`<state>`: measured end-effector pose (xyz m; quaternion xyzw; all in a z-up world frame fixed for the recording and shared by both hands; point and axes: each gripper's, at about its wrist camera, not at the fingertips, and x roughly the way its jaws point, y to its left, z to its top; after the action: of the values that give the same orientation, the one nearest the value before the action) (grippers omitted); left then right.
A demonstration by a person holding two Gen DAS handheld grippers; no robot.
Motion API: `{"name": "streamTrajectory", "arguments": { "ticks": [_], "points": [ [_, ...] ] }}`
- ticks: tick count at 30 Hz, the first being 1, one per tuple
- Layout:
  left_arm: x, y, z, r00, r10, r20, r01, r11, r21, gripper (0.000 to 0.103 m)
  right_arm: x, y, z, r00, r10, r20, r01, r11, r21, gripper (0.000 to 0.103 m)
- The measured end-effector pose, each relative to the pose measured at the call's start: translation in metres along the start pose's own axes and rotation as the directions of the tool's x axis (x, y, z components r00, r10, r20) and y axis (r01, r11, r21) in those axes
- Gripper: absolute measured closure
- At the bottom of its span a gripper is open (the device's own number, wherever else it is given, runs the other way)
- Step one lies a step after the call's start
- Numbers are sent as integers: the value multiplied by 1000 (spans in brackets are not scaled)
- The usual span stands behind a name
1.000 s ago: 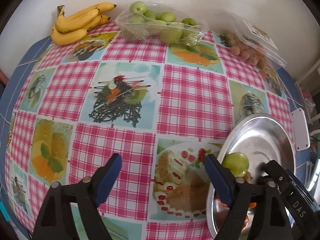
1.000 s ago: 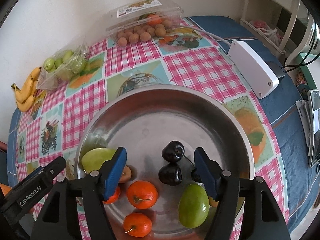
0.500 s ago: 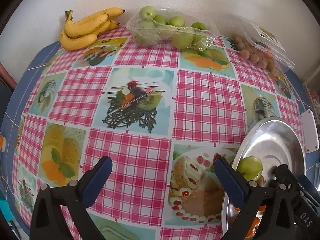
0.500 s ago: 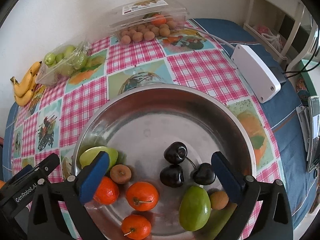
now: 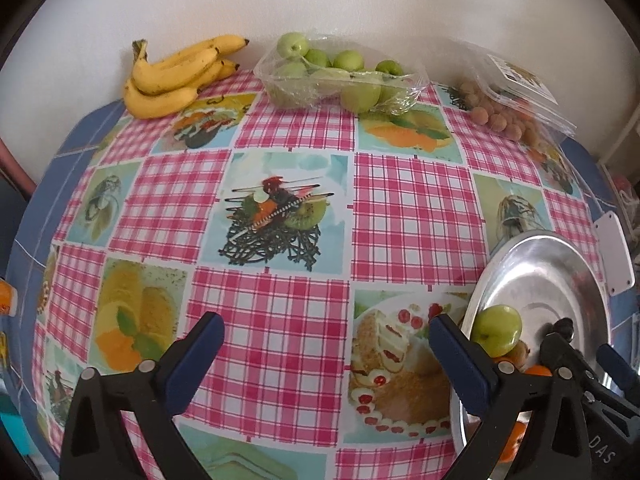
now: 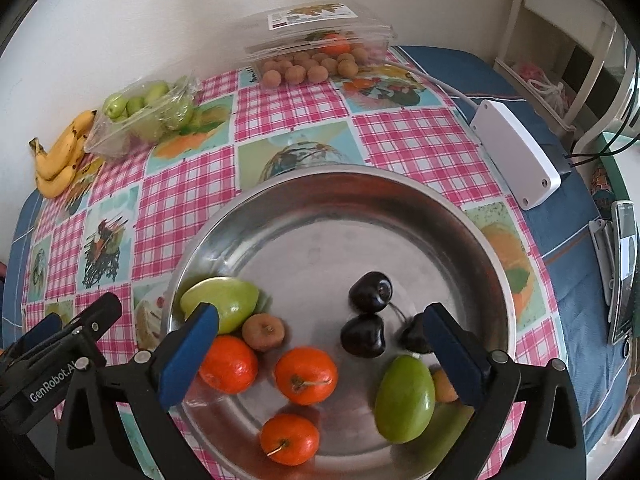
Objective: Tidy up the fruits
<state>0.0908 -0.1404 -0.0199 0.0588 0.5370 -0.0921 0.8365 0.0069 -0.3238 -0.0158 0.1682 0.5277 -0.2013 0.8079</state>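
Observation:
A steel bowl (image 6: 320, 216) holds three oranges (image 6: 306, 374), dark cherries (image 6: 370, 292), two green fruits (image 6: 404, 398) and a small brown fruit (image 6: 264, 332). My right gripper (image 6: 320, 344) is open and empty above the bowl's near side. My left gripper (image 5: 326, 350) is open and empty over the checked tablecloth (image 5: 416, 208), left of the bowl (image 5: 560, 264). Bananas (image 5: 176, 76), a bag of green fruits (image 5: 340, 76) and a clear box of small brown fruits (image 5: 504, 116) lie along the far wall.
A white plastic box with a cable (image 6: 516, 156) lies right of the bowl on the blue cloth. A phone-like object (image 6: 622, 272) lies at the right edge. A white chair (image 6: 568, 40) stands beyond the table. The wall borders the far side.
Both grippers have opened wider and pulled back and up. The fruits in the bowl show more fully, and the small brown fruit lies free between the green fruit and the oranges.

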Motion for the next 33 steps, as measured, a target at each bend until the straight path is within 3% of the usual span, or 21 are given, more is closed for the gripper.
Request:
{"name": "streamTrajectory", "arguments": {
  "ticks": [14,24,33],
  "points": [
    [-27,18,-27,997,32,64,-34,998,46,0,-21,15,-31,1000,11,19,-10,1000,-17,1],
    [-47,40,-60,983,162,89,-166,985,37,0,-40,27,-68,999,-4,41,7,998,-67,1],
    [-61,59,-87,979,186,79,-192,979,69,0,-45,31,-101,999,-16,30,18,995,-96,1]
  ]
}}
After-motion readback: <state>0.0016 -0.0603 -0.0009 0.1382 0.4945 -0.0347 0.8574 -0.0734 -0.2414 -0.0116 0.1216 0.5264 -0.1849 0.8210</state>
